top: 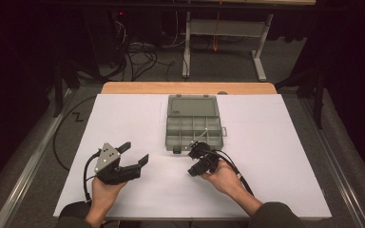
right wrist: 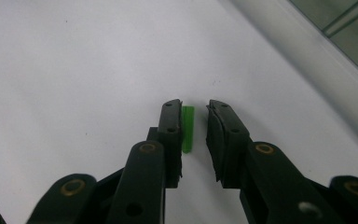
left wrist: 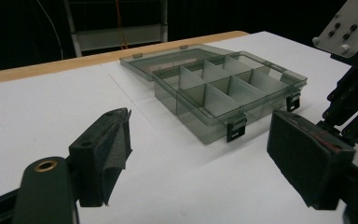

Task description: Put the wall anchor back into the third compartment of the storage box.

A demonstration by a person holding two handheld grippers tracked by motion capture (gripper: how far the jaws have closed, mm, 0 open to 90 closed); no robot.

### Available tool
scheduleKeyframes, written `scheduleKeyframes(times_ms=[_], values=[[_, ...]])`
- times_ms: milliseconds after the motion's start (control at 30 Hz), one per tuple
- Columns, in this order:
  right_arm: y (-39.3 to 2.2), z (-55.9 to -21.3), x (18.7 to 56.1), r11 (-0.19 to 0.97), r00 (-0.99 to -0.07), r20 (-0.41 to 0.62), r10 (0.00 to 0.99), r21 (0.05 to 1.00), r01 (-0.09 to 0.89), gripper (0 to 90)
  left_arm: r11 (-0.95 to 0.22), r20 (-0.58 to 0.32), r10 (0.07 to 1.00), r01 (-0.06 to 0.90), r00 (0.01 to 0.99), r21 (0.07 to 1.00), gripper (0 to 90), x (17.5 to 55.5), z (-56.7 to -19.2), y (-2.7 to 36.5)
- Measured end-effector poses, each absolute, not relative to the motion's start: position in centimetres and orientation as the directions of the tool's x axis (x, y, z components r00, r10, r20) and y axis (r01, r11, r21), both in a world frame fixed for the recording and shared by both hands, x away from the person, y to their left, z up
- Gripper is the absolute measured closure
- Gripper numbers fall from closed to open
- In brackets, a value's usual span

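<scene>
Right gripper is low over the white table, just in front of the open compartment box, its jaws narrowed around a small green plastic piece that lies on the table between them. The piece sits against the left pad; a gap remains on the other side, so it is straddled, not yet gripped. To pick it well: centre the jaws so both pads meet the piece together, keep the tips down at the table surface, close squarely across its short width, and lift only once it is pinched, since an off-centre squeeze could likely flick so light a piece sideways. Left gripper rests wide open and empty on the table, well left of the box. Hard to make out: the piece's lower end is hidden behind the left jaw, its exact form is unclear, and whether the box compartments hold anything cannot be told through the tinted walls.
</scene>
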State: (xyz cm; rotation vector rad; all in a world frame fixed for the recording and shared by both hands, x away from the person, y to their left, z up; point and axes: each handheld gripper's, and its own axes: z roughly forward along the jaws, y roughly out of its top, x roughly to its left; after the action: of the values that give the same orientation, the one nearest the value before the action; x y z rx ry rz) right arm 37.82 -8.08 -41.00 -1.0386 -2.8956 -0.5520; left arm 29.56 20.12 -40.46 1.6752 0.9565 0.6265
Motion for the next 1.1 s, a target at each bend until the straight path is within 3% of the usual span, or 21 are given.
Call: scheduleKeyframes(times_ms=[33, 267, 1100], values=[[-7.9, -40.9, 37.6, 0.695, -0.751, 0.142, 0.645, 0.3, 0.654, 78.9, -0.121, -0.055, 0.839, 0.284, 0.542, 0.951, 21.9, 29.6, -40.5, 20.1], [-7.9, -41.0, 37.8, 0.734, -0.79, 0.105, 0.604, 0.314, 0.603, 85.1, -0.12, -0.056, 0.839, 0.285, 0.541, 0.951, 21.9, 29.5, -40.5, 20.1], [-9.0, -39.9, 38.1, 0.713, -0.781, 0.101, 0.616, 0.35, 0.608, 86.1, -0.116, -0.059, 0.84, 0.284, 0.54, 0.952, 21.9, 29.5, -40.4, 20.2]])
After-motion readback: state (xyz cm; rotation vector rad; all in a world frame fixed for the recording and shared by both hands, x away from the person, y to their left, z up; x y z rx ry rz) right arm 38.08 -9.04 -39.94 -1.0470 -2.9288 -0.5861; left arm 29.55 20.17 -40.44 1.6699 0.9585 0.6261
